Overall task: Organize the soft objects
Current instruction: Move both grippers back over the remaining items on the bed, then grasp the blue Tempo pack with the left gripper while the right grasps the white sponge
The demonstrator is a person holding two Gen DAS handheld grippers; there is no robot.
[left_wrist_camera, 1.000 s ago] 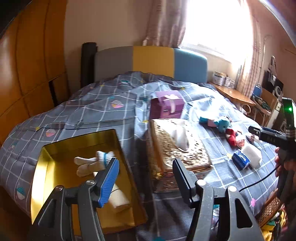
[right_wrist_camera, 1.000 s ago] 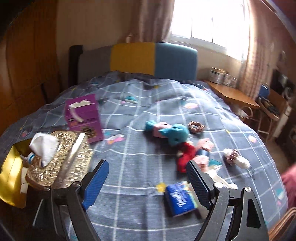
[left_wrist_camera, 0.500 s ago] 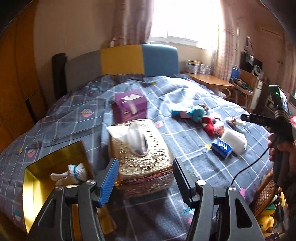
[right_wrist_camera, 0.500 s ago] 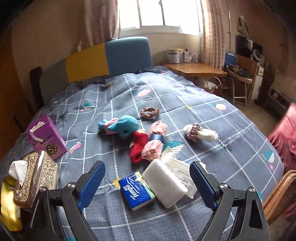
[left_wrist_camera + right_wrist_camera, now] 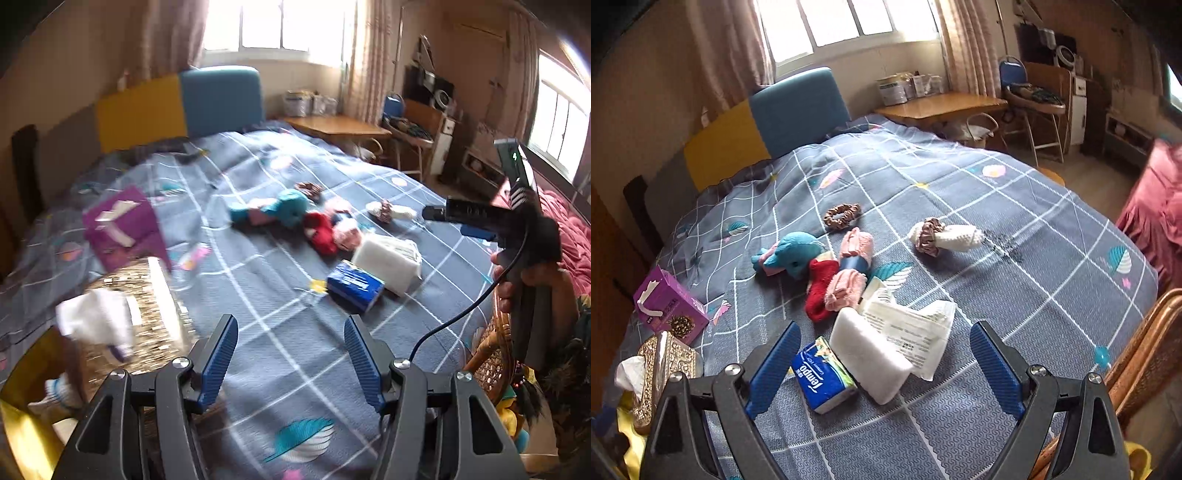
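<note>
Soft things lie on the grey checked bed: a teal plush [image 5: 792,253], a red sock [image 5: 820,291], pink socks [image 5: 846,290], a white pack [image 5: 870,354], a blue tissue pack [image 5: 823,374], a brown scrunchie [image 5: 842,215] and a white sock with a scrunchie [image 5: 942,238]. My right gripper [image 5: 884,365] is open and empty, hovering just above the white pack and the blue tissue pack. My left gripper [image 5: 291,352] is open and empty over bare bedding; the blue pack [image 5: 354,284] lies ahead of it. The gold box [image 5: 22,428] with a sock in it is at the lower left.
A gold tissue holder [image 5: 144,321] and a purple tissue box [image 5: 122,229] sit at the left. A wicker chair [image 5: 1145,350] stands at the bed's right edge. A wooden desk [image 5: 938,105] and shelves stand beyond the bed.
Both grippers swung right, away from the gold box and tissue holder, toward the pile of soft things. The right gripper has come closer to the white pack and tissue pack. Both stayed open.
</note>
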